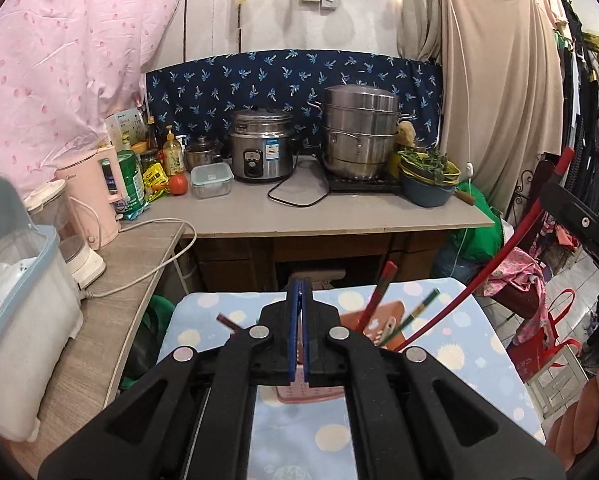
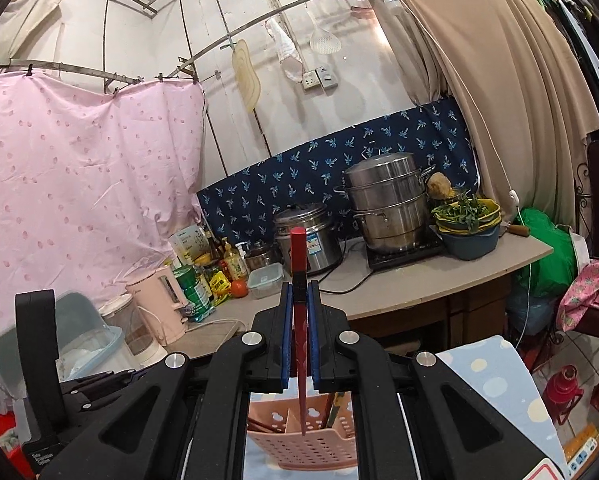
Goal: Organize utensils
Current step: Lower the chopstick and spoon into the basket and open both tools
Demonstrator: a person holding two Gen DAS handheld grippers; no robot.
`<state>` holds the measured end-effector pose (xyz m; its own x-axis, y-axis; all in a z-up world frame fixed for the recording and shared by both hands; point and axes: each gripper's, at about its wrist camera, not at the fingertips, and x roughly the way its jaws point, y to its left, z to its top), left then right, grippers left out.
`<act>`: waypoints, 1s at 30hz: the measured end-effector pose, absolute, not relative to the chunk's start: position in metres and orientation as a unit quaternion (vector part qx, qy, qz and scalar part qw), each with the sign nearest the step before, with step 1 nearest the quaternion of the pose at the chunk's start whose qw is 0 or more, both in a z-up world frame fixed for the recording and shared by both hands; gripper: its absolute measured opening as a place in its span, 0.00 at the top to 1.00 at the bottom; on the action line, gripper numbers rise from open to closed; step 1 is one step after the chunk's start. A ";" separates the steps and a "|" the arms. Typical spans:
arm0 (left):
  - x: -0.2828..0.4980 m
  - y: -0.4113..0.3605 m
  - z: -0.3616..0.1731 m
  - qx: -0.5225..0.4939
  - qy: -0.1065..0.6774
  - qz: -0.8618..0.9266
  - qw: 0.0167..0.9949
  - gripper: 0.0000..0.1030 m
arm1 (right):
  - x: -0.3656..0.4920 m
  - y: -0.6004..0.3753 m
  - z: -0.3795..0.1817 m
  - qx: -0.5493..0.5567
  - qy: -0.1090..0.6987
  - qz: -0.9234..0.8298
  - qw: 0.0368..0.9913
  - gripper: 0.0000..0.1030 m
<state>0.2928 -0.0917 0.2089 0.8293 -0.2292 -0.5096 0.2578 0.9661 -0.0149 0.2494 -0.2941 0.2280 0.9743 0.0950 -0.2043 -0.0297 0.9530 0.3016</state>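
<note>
I am in a cramped home kitchen corner. The tabletop (image 1: 339, 212) carries a rice cooker (image 1: 261, 150), a stacked steel steamer (image 1: 359, 132) on a cooktop, a pink kettle (image 1: 97, 196), sauce bottles (image 1: 173, 154) and a bowl of greens (image 1: 429, 178). Cloth curtains (image 1: 59, 60) screen the walls; clothes hang on a rack (image 1: 587, 92) alongside.

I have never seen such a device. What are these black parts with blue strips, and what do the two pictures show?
They are hand-held tongs, one in each of a person's hands, each with a camera that looks along its two blue-padded fingers. The left wrist view shows the left tongs shut, with nothing seen between them. The right wrist view shows the right tongs shut on a red chopstick, its tip over a pink holder. The holder stands on a dotted cloth and already contains other chopsticks. Behind is a kitchen counter with pots.
</note>
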 end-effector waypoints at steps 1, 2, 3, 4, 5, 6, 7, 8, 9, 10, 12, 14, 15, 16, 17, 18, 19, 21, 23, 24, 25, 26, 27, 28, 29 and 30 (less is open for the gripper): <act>0.298 -0.093 0.208 0.030 0.264 -0.123 0.956 0.99 | 0.257 -0.291 0.226 0.146 0.112 0.030 0.982 0.93; 0.303 -0.095 0.206 0.032 0.266 -0.122 0.956 0.99 | 0.263 -0.288 0.223 0.141 0.117 0.028 0.983 0.93; 0.309 -0.096 0.204 0.034 0.268 -0.120 0.955 0.99 | 0.270 -0.286 0.220 0.137 0.122 0.026 0.983 0.93; 0.315 -0.098 0.200 0.036 0.272 -0.117 0.954 0.99 | 0.277 -0.284 0.214 0.132 0.129 0.025 0.983 0.93; 0.319 -0.098 0.198 0.036 0.275 -0.117 0.954 0.99 | 0.282 -0.282 0.209 0.129 0.134 0.024 0.982 0.93; 0.324 -0.099 0.194 0.037 0.279 -0.116 0.953 0.99 | 0.287 -0.281 0.205 0.127 0.139 0.023 0.982 0.93; 0.327 -0.098 0.190 0.037 0.281 -0.116 0.952 0.99 | 0.292 -0.280 0.200 0.125 0.144 0.022 0.981 0.93; 0.331 -0.099 0.187 0.038 0.284 -0.116 0.951 0.99 | 0.295 -0.279 0.196 0.123 0.148 0.022 0.981 0.93; 0.333 -0.099 0.183 0.039 0.287 -0.115 0.950 0.99 | 0.300 -0.278 0.191 0.122 0.154 0.021 0.980 0.93; 0.337 -0.100 0.179 0.040 0.290 -0.113 0.949 0.99 | 0.303 -0.278 0.186 0.123 0.159 0.021 0.979 0.93; 0.342 -0.100 0.172 0.040 0.296 -0.111 0.948 0.99 | 0.310 -0.279 0.178 0.127 0.169 0.021 0.977 0.93; 0.347 -0.099 0.166 0.040 0.301 -0.111 0.946 0.99 | 0.316 -0.279 0.172 0.132 0.177 0.023 0.975 0.93; 0.349 -0.099 0.164 0.039 0.303 -0.112 0.946 0.99 | 0.318 -0.280 0.169 0.133 0.181 0.022 0.974 0.93; 0.350 -0.098 0.162 0.038 0.304 -0.112 0.945 0.99 | 0.320 -0.280 0.166 0.133 0.184 0.022 0.974 0.93; 0.352 -0.097 0.160 0.036 0.305 -0.113 0.945 0.99 | 0.321 -0.280 0.164 0.132 0.187 0.021 0.973 0.93; 0.353 -0.097 0.159 0.035 0.307 -0.113 0.944 0.99 | 0.322 -0.279 0.162 0.131 0.191 0.023 0.973 0.93; 0.354 -0.098 0.157 0.034 0.308 -0.115 0.944 0.99 | 0.324 -0.278 0.160 0.130 0.196 0.026 0.972 0.93; 0.355 -0.099 0.155 0.031 0.304 -0.120 0.945 0.99 | 0.326 -0.278 0.156 0.129 0.207 0.033 0.969 0.93; 0.354 -0.099 0.153 0.029 0.299 -0.122 0.946 0.98 | 0.326 -0.277 0.154 0.125 0.208 0.032 0.969 0.89; 0.353 -0.099 0.153 0.027 0.298 -0.125 0.946 0.98 | 0.326 -0.276 0.154 0.123 0.210 0.031 0.970 0.85; 0.353 -0.100 0.153 0.027 0.297 -0.125 0.946 0.97 | 0.324 -0.276 0.154 0.122 0.209 0.031 0.970 0.80; 0.352 -0.099 0.153 0.027 0.297 -0.123 0.947 0.91 | 0.322 -0.276 0.154 0.124 0.208 0.029 0.970 0.76; 0.351 -0.099 0.154 0.026 0.296 -0.122 0.947 0.86 | 0.319 -0.277 0.155 0.127 0.206 0.030 0.970 0.69; 0.350 -0.097 0.154 0.024 0.295 -0.120 0.948 0.76 | 0.316 -0.277 0.155 0.129 0.204 0.031 0.970 0.66; 0.347 -0.096 0.156 0.022 0.291 -0.117 0.949 0.65 | 0.314 -0.278 0.156 0.130 0.203 0.031 0.970 0.66; 0.344 -0.094 0.157 0.020 0.286 -0.116 0.951 0.63 | 0.310 -0.278 0.157 0.130 0.201 0.032 0.970 0.65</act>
<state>0.3439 -0.0944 0.1570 0.8094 -0.2083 -0.5491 0.2313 0.9725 -0.0279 0.3101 -0.2778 0.1570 0.9172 0.1134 -0.3820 -0.0091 0.9644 0.2644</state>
